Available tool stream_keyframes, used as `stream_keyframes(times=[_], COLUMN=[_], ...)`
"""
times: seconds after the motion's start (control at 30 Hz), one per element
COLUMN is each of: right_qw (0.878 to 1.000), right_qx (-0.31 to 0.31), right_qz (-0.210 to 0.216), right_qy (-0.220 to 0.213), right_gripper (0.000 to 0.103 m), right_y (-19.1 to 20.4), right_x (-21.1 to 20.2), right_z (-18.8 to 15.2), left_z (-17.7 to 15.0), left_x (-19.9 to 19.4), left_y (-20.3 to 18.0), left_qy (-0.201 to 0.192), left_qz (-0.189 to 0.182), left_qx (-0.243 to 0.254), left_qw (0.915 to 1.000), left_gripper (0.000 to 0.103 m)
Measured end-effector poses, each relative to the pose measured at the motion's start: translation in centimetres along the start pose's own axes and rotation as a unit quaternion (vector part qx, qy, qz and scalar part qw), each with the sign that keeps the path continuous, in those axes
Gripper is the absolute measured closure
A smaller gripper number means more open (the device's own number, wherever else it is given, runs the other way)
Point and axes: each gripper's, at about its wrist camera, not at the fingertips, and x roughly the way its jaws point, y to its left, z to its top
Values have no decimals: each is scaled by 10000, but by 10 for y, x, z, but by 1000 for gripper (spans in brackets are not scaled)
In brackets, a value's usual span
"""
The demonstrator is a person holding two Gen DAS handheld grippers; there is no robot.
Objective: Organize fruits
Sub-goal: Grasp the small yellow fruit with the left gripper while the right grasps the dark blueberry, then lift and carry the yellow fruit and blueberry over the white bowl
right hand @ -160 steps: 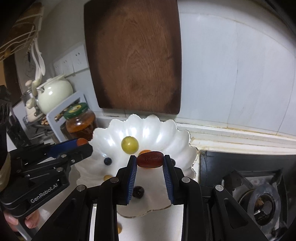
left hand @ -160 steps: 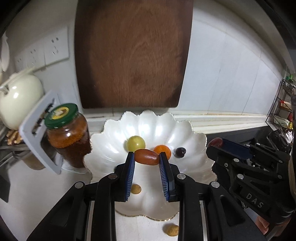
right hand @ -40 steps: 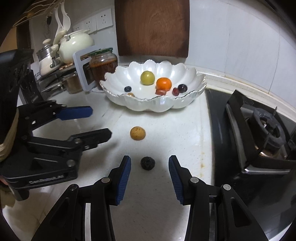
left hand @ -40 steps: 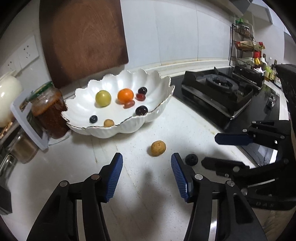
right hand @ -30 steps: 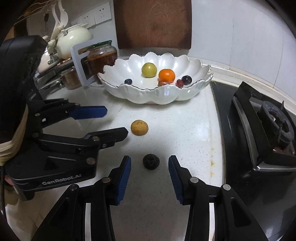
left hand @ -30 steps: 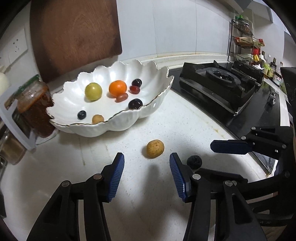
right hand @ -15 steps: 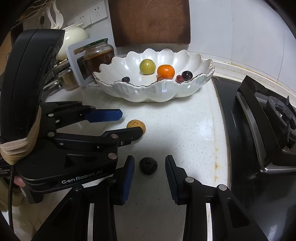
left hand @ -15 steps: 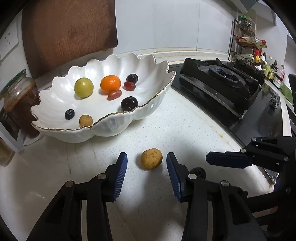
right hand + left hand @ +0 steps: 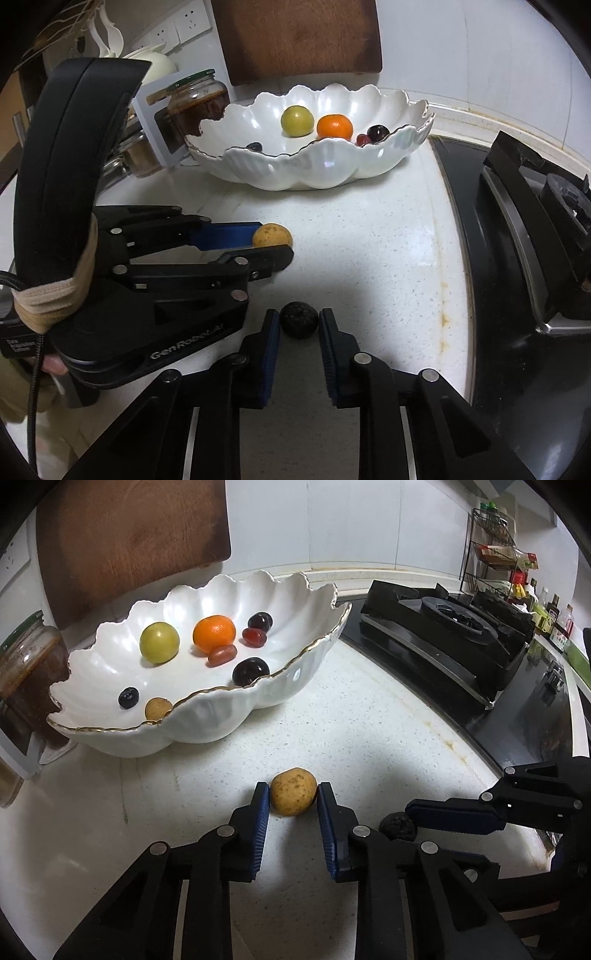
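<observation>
A small tan round fruit (image 9: pixel 293 792) rests on the white counter, and my left gripper (image 9: pixel 293 799) is shut on it, both blue pads against its sides; the same fruit (image 9: pixel 272 235) shows in the right wrist view. Beside it a dark wrinkled round fruit (image 9: pixel 299 319) is pinched in my right gripper (image 9: pixel 299 325), also on the counter, and peeks out (image 9: pixel 397 827) in the left wrist view. Behind stands a white scalloped bowl (image 9: pixel 295 679) holding a green fruit (image 9: pixel 159 647), an orange (image 9: pixel 214 633), dark cherries and red oval fruits.
A black gas stove (image 9: pixel 461 642) borders the counter on the right. A jar of brown preserve (image 9: pixel 195 107) and a white teapot stand left of the bowl. A wooden board (image 9: pixel 125 539) leans on the tiled wall. A spice rack (image 9: pixel 495 557) sits far right.
Both grippers have closed their jaws onto their fruits: the left on the tan one, the right on the dark one. The left gripper also came forward and down to the counter.
</observation>
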Motion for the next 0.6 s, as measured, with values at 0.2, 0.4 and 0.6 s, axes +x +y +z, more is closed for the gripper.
stream_keyframes(times=[0.2,0.4,0.6], right_qw=[9999,9997,9994], right_qx=[-16,-29,-89], right_qz=[-77,-103,-117], right_qy=[-116,-203,-300], right_gripper=[81,81,81], right_y=[0,-2,-3], right_x=[-7,-18,-33], right_z=[-2,-2,-2], left_z=[-3,-8,-14], left_x=[-15,-35,-57], left_y=[1,-1,-7], left_qy=[-65,-116,-248], left_qz=[102,285,458], left_qx=[-138,-331,-545], left_qw=[9998,9990,9972], left_gripper=[76,76,76])
